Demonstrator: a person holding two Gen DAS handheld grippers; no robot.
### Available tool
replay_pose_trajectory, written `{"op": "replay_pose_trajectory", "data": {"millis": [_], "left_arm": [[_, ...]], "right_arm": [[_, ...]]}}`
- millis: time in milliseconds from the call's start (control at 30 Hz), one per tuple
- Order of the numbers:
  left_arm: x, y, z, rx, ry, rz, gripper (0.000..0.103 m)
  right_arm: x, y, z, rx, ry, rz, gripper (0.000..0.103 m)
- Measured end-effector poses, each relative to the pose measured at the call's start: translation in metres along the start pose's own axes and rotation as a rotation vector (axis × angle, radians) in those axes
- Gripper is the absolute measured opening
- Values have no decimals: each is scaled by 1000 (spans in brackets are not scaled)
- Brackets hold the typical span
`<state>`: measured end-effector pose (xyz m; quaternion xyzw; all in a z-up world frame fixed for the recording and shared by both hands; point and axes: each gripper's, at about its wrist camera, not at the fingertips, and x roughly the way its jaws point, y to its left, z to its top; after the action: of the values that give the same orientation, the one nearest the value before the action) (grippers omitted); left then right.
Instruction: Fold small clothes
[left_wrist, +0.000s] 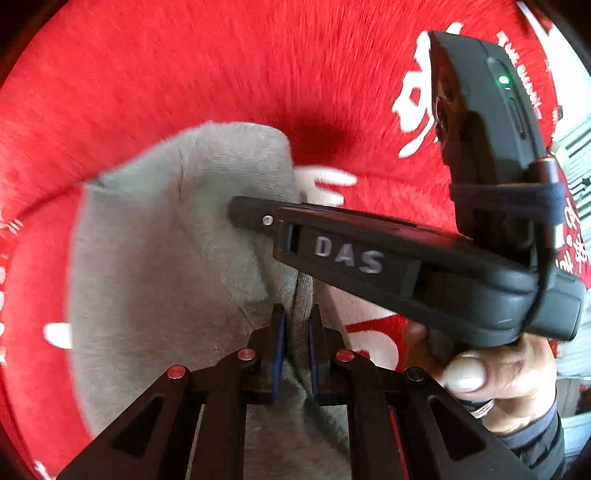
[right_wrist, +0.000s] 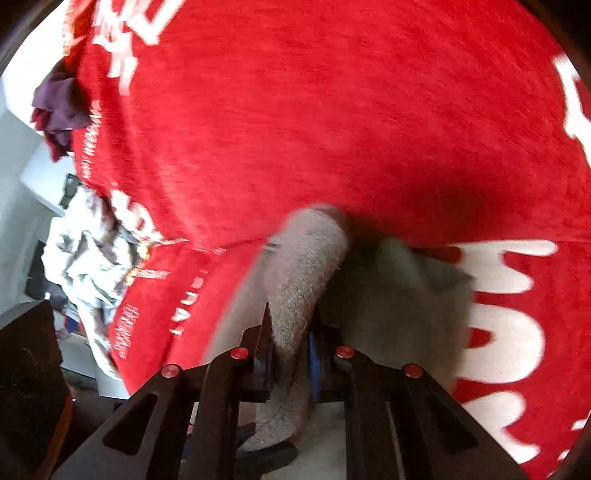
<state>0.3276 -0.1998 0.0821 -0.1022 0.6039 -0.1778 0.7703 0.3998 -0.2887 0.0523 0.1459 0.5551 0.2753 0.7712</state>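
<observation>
Both tools are clamped on the same grey sock: left tool (left_wrist: 297, 332) pinches a ribbed edge, right tool (right_wrist: 291, 343) grips another bit. The sock (left_wrist: 155, 258) is lying on a fuzzy red blanket (left_wrist: 221, 66) with white lettering. Clothes pile (right_wrist: 88, 236) sits off left.

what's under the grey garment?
A red blanket with white lettering lies under the grey garment, showing on all visible sides. Whatever sits directly beneath the garment or under the blanket is covered.
</observation>
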Motion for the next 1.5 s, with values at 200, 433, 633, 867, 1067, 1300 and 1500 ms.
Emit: {"op": "replay_pose_trajectory", "data": {"millis": [200, 433, 633, 867, 1067, 1300, 1500], "left_arm": [[22, 14, 0, -98, -6, -134, 47], [-45, 25, -29, -18, -27, -123, 58], [-128, 85, -82, -17, -280, 147, 103], [-100, 149, -98, -153, -171, 235, 103], [-54, 140, -93, -153, -74, 259, 103], [-57, 101, -101, 6, -107, 261, 103], [-62, 102, -91, 12, -99, 262, 103]], "right_arm": [[21, -44, -17, 80, -15, -17, 20], [-45, -27, -39, 55, -137, -78, 51], [-95, -3, -108, 27, -128, -2, 64], [-95, 47, -147, -77, -153, 56, 67], [-43, 44, -139, -67, 19, -10, 6], [-68, 9, -173, 7, -59, -36, 5], [-82, 3, -166, 16, -101, -23, 17]]}}
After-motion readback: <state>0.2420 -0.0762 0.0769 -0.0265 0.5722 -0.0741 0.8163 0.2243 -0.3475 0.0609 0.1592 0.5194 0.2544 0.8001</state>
